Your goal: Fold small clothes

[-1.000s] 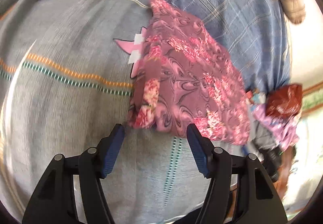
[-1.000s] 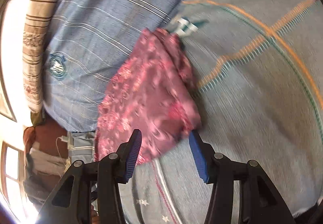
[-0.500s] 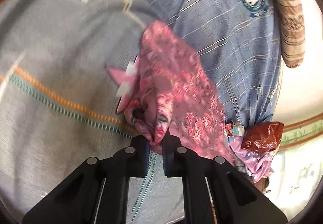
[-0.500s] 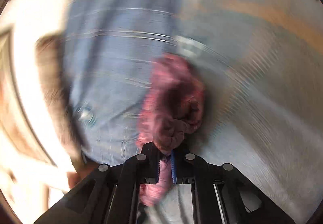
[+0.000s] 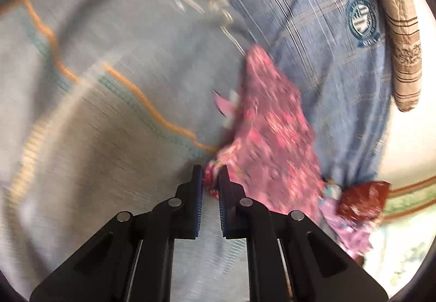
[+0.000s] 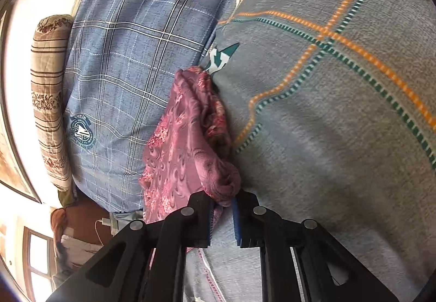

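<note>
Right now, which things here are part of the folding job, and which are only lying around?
In the job:
pink cloth
left gripper, shut on the cloth
right gripper, shut on the cloth

Lying about:
grey sheet
blue pillow
striped bolster
red bag

The blue checked pillow [image 6: 130, 62] bears round crests, one showing "AND"; other lettering is too small to read.

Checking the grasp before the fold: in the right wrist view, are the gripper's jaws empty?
No: the right gripper is shut on a bunched corner of the pink floral garment, which bulges out between its fingers.
</note>
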`<state>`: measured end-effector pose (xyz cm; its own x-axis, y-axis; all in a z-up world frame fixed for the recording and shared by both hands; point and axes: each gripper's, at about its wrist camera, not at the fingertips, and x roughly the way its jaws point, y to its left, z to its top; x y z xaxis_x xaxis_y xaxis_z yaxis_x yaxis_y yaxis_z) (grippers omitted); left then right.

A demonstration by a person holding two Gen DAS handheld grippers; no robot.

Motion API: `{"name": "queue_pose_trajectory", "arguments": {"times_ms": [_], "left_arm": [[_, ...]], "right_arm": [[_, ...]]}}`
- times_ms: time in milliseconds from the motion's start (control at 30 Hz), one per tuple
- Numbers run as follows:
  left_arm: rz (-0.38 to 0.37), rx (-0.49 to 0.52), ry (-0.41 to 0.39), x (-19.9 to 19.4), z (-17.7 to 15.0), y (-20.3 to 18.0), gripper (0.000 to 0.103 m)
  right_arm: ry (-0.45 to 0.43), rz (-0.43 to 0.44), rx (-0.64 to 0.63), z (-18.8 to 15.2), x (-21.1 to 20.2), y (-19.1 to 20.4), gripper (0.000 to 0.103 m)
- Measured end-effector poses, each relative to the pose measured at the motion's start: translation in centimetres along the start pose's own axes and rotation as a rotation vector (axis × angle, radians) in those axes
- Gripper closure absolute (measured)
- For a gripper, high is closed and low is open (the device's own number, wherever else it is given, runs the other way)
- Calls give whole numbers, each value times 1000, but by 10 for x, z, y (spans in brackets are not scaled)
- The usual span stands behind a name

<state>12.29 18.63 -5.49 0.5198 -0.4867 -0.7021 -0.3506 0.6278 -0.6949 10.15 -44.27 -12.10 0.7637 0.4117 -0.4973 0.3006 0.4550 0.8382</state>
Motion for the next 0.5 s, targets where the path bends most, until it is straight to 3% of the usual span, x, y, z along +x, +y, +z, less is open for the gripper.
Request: {"name": "queue_pose_trajectory", "arguments": {"times_ms": [133, 233, 300, 367, 433, 500], "left_arm": [[70, -11, -55, -12, 5, 7, 95], [34, -23, -37, -13, 6, 7, 95], [24, -13, -32, -12, 7, 0, 95], [5, 23, -14, -11, 10, -11, 94], [-6, 76, 9, -5, 16, -26, 86], [2, 116, 18, 1, 24, -40, 57]], "right_arm": [[-8, 2, -46, 3, 0, 11, 92], [-25, 10, -80, 3, -6, 17, 92], [13, -63, -68, 6, 2, 7, 91], [11, -36, -29, 8, 0, 0, 92], [-37, -69, -25, 9, -12, 3, 81], [-116, -137, -61, 9, -28, 13, 81]]}}
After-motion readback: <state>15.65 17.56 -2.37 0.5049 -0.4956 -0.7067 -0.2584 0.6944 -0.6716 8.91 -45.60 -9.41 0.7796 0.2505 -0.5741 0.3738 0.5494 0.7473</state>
